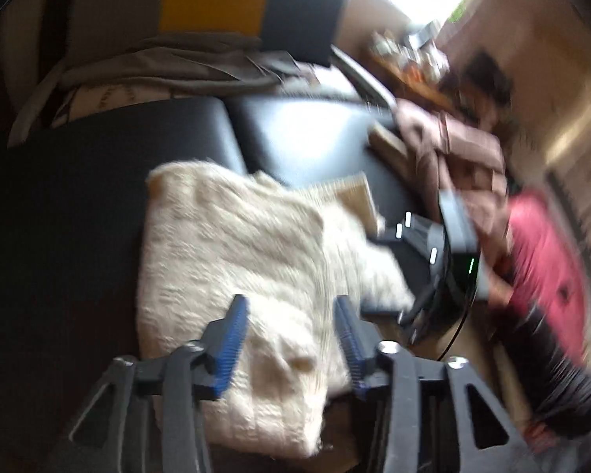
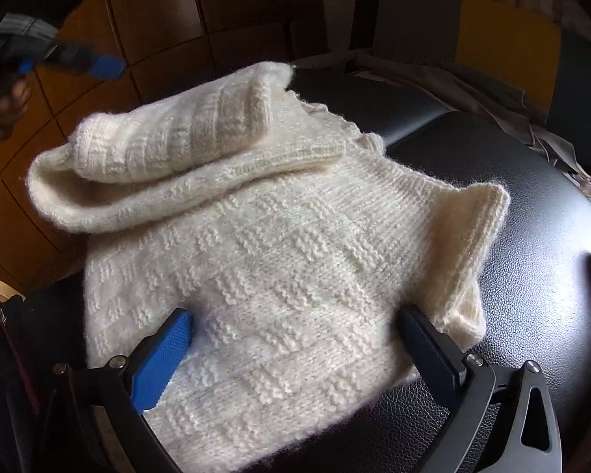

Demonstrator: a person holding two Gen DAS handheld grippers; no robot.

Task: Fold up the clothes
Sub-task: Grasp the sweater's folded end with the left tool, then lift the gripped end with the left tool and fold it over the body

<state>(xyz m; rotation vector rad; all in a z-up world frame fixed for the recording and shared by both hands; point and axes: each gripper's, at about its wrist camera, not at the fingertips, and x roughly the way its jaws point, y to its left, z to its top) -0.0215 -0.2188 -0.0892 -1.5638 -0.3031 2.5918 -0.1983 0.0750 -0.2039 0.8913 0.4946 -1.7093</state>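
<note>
Cream sweater half-folded on black seat

Black leather seat is the largest thing in view, a padded, grained surface with a seam across it in the left wrist view. On it lies one sweater, cream-white, thick and fuzzy, knitted in a raised block pattern with ribbed edging. Its body is spread flat across the seat, its near edge reaching between the right gripper's fingers. One sleeve is folded over the top of the body and lies there as a soft roll with a ribbed cuff; a second ribbed edge stands up slightly at the right side. In the blurred left wrist view the same sweater appears as a pale, roughly square bundle on the dark seat.

Behind the seat rests one cushion with grey, yellow and dark panels, with grey cloth crumpled in front of it.

Two grippers show. The right gripper stands wide, its blue-padded fingers spread to either side of the sweater's body, the pads not pinching any fabric. The left gripper is also spread open above the sweater's edge, nothing caught between its blue pads; in the right wrist view it hangs blurred at upper left, clear of the knit.
</note>
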